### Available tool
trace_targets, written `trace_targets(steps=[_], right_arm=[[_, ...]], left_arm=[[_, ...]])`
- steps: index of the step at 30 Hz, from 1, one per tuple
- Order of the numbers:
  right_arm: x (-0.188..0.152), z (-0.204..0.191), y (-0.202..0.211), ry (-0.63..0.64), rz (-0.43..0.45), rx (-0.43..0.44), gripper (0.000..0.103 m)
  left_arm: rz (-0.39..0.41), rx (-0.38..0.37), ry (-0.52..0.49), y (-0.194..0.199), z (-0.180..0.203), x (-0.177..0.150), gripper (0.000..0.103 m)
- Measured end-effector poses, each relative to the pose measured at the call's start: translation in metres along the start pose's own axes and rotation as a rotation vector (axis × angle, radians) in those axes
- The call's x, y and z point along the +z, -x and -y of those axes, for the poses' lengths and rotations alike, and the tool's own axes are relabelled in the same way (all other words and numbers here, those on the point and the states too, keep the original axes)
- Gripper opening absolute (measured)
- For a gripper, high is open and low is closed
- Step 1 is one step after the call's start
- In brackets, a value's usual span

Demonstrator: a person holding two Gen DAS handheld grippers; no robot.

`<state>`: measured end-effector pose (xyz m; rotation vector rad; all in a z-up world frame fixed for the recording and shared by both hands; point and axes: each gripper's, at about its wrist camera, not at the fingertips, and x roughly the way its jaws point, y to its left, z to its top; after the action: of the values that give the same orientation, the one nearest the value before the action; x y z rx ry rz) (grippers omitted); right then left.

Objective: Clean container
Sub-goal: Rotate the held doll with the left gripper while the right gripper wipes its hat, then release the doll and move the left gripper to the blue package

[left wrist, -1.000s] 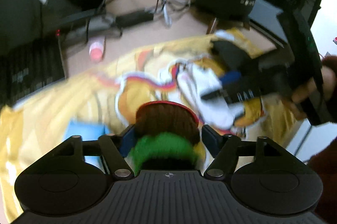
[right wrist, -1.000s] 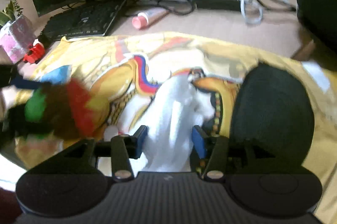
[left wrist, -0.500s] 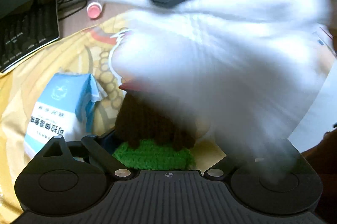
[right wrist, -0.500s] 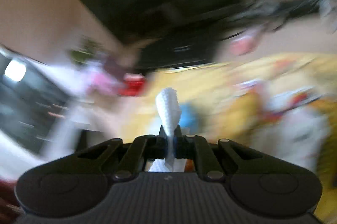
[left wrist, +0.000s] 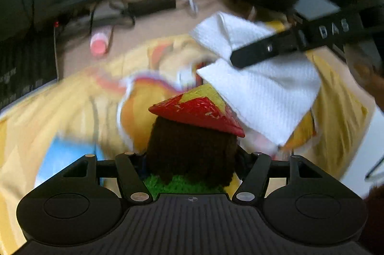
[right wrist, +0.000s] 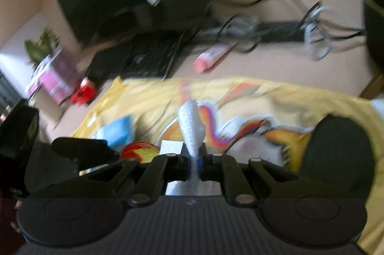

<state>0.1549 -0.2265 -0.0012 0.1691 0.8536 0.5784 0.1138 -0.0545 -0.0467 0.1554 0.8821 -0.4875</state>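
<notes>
My left gripper (left wrist: 192, 159) is shut on the container (left wrist: 192, 147), a small pot in a brown and green crochet cover with a red and yellow lid (left wrist: 196, 111). The lid also shows in the right wrist view (right wrist: 139, 153). My right gripper (right wrist: 193, 160) is shut on a white paper towel (right wrist: 192, 125), pinched into a narrow upright fold. In the left wrist view the towel (left wrist: 264, 91) hangs from the right gripper (left wrist: 252, 53), just above and right of the lid; whether it touches the lid I cannot tell.
A yellow patterned cloth (left wrist: 84, 106) covers the desk. A blue packet (right wrist: 118, 132) lies on it at the left, a black round object (right wrist: 336, 154) at the right. Behind are a pink tube (right wrist: 211, 57), a keyboard (right wrist: 144, 60), cables and a monitor.
The right gripper closed on the towel and lifted it off the cloth, swung it across the left camera, and now holds it beside the lid. The left gripper keeps the container.
</notes>
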Motion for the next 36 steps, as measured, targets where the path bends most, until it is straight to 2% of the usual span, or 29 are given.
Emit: trace_targets(steps=[2,6,8,10,13,15,19,24,28,31,36], right_arm=[[0.003,0.007,0.004,0.015,0.024,-0.061,0.007],[0.015,0.007,0.008,0.03,0.059,-0.103,0.007],[0.018,0.005,0.012,0.03,0.069,-0.084,0.007],[0.021,0.003,0.017,-0.006,0.086,-0.017,0.007],[0.024,-0.005,0.012,-0.089,0.107,0.202,0.007],[0.019,-0.013,-0.005,-0.104,0.072,0.292,0.008],[-0.004,-0.025,-0.04,0.005,-0.056,0.166,0.009],[-0.021,-0.01,-0.039,0.003,-0.131,0.12,0.009],[-0.03,0.006,-0.033,-0.013,-0.161,0.073,0.01],[-0.034,0.011,-0.028,-0.034,-0.162,0.061,0.01],[-0.026,0.003,-0.017,0.006,-0.116,0.047,0.012]], left_arm=[[0.034,0.0,0.017,-0.011,0.003,0.017,0.071],[0.004,-0.005,0.043,-0.025,0.004,0.025,0.075],[0.008,-0.02,0.036,-0.014,0.001,0.017,0.092],[0.005,-0.014,0.023,-0.005,-0.002,0.009,0.094],[-0.034,-0.005,0.035,-0.006,-0.008,0.004,0.094],[-0.049,0.0,0.039,-0.009,-0.009,0.003,0.094],[-0.048,-0.003,0.034,-0.011,-0.009,0.004,0.094],[-0.063,-0.013,0.048,-0.015,-0.013,0.002,0.094],[-0.069,-0.022,0.051,-0.014,-0.015,0.001,0.094],[-0.05,-0.029,0.028,0.002,-0.016,0.001,0.094],[0.028,0.051,-0.061,0.046,-0.026,0.001,0.096]])
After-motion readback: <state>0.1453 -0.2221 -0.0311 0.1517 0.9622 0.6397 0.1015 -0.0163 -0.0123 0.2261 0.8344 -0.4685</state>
